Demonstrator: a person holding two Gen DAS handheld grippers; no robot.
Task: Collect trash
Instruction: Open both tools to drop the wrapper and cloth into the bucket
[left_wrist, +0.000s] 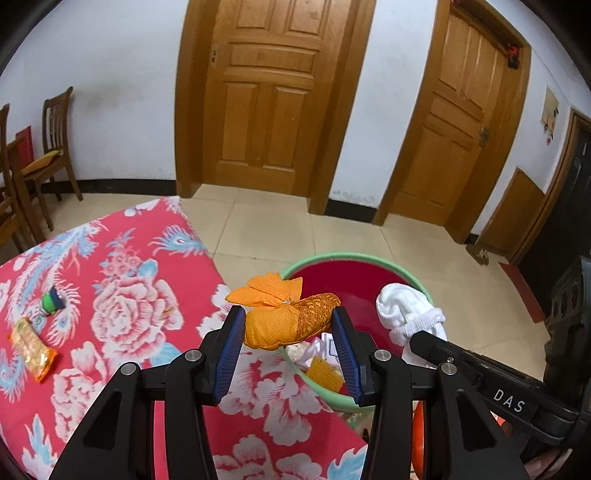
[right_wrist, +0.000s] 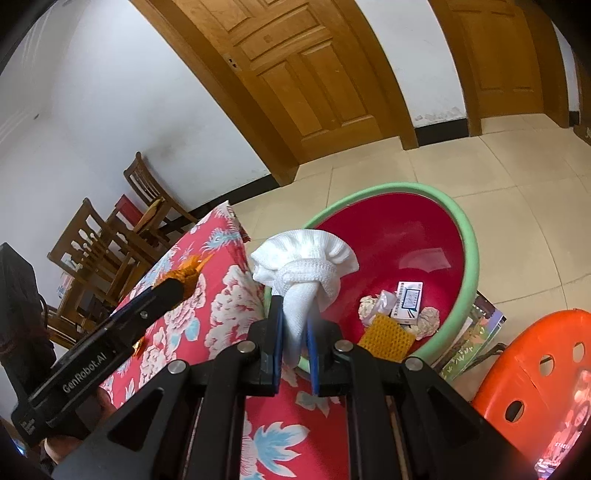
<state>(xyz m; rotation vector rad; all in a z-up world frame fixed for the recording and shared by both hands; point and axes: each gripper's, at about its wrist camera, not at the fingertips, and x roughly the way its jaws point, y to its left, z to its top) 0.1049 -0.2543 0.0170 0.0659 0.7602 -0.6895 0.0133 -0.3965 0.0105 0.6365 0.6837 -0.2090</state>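
My left gripper (left_wrist: 288, 325) is shut on an orange foam net wrapper (left_wrist: 284, 314) and holds it over the near rim of the red basin with a green rim (left_wrist: 369, 258). My right gripper (right_wrist: 295, 321) is shut on a white knotted cloth (right_wrist: 303, 258), held above the basin's left edge (right_wrist: 469, 236). The cloth also shows in the left wrist view (left_wrist: 406, 310). In the basin lie a small white box (right_wrist: 408, 302), crumpled paper (right_wrist: 369, 304) and an orange net piece (right_wrist: 388, 338).
The table with a red floral cloth (left_wrist: 122, 295) carries an orange snack packet (left_wrist: 33, 347) and a small green and blue object (left_wrist: 53, 301). An orange plastic stool (right_wrist: 535, 365) stands right of the basin. Wooden chairs (right_wrist: 107, 243) stand at the far left.
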